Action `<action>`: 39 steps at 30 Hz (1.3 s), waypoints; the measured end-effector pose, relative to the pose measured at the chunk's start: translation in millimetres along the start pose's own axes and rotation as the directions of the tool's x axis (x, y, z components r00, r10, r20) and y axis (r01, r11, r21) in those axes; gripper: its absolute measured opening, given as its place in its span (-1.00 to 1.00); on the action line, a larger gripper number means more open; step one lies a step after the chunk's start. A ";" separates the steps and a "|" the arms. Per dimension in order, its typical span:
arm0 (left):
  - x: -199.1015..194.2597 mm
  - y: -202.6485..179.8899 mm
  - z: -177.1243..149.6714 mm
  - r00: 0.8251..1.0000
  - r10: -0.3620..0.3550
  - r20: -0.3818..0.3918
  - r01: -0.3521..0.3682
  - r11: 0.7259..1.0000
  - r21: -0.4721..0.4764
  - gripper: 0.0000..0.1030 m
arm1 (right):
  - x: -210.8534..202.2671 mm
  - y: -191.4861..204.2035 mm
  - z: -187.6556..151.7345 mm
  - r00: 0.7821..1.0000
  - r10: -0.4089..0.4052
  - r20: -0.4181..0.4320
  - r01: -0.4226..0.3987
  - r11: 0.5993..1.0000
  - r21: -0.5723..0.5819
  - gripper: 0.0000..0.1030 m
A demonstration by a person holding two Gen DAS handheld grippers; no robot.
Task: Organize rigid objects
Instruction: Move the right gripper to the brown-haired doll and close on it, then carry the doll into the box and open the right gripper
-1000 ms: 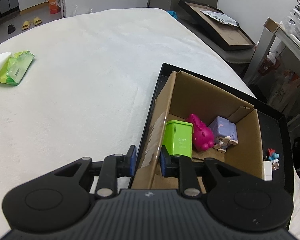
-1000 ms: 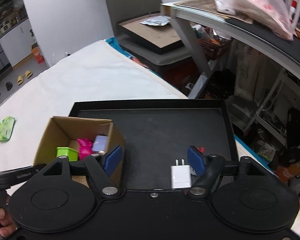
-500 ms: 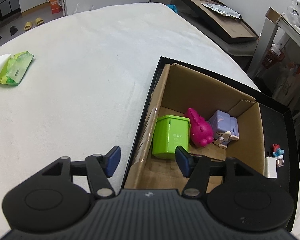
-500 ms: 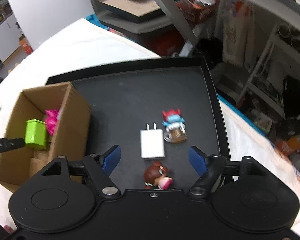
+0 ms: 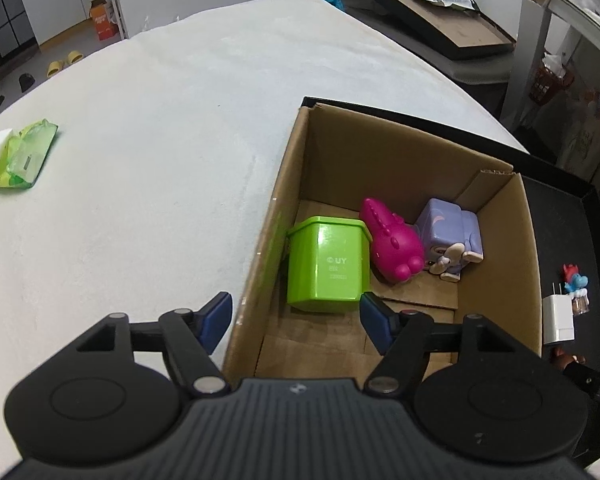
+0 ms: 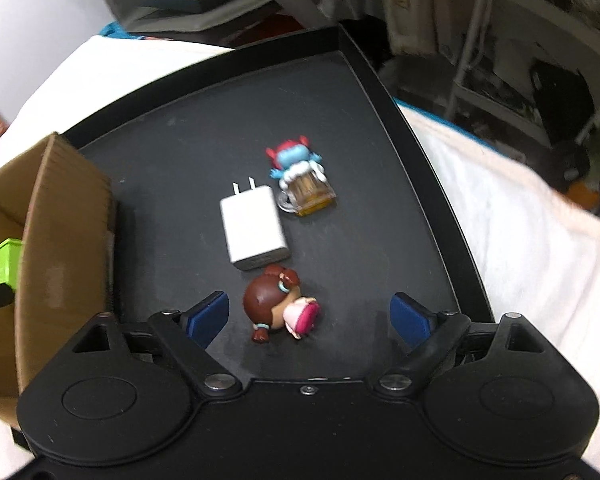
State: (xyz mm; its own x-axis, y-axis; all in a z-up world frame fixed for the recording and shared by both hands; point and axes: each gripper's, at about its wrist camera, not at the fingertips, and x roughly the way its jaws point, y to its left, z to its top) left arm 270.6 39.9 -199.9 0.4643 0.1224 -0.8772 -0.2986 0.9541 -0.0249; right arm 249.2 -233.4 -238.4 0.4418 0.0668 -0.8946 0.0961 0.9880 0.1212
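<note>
left gripper (image 5: 296, 316) is hovering with jaws apart, straddling the near wall of the corrugated cardboard box (image 5: 396, 148). inside, a glossy green plastic tub (image 5: 326, 266), a rounded magenta toy (image 5: 392, 246) and a blocky lilac figure (image 5: 450, 232) are sitting packed together. right gripper (image 6: 310, 318) is hanging over the matte black tray (image 6: 384, 240), jaws wide, empty; a round-headed brown-haired doll (image 6: 278, 306) is lying between them, touching the smooth white charger (image 6: 252, 228), blue figurine (image 6: 300, 172) just beyond.
</note>
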 end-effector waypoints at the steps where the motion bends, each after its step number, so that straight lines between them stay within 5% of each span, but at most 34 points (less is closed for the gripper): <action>1: 0.3 -2.3 -0.7 1.000 0.005 0.000 -0.005 1.000 0.008 0.34 | 2.3 -0.8 -2.4 1.000 -0.006 0.000 0.006 1.000 0.011 0.73; 14: 5.0 -18.3 -2.4 0.998 0.060 -0.001 -0.060 0.997 0.042 0.49 | 15.4 3.9 -19.2 0.997 -0.060 0.052 0.062 0.998 -0.028 0.52; 18: 5.8 -20.1 -3.5 0.998 0.069 0.002 -0.069 0.996 0.053 0.49 | 10.2 8.4 -21.7 0.990 -0.103 0.099 0.108 0.993 -0.055 -0.19; 29: 4.7 -16.4 -2.6 0.999 0.046 0.000 -0.046 0.998 0.037 0.50 | 8.4 2.4 -21.2 0.992 -0.079 0.097 0.083 0.996 -0.032 -0.20; 39: -0.2 -9.8 -2.3 1.000 0.006 0.007 -0.007 1.000 0.018 0.50 | -7.6 26.8 -17.3 0.988 -0.074 0.137 0.092 0.988 -0.128 -0.20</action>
State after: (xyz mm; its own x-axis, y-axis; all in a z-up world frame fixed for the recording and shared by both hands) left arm 271.5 29.9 -200.6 0.4685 0.1306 -0.8738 -0.2863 0.9581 -0.0104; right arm 233.0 -205.1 -235.7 0.5511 -0.0264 -0.8340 0.0217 0.9996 -0.0173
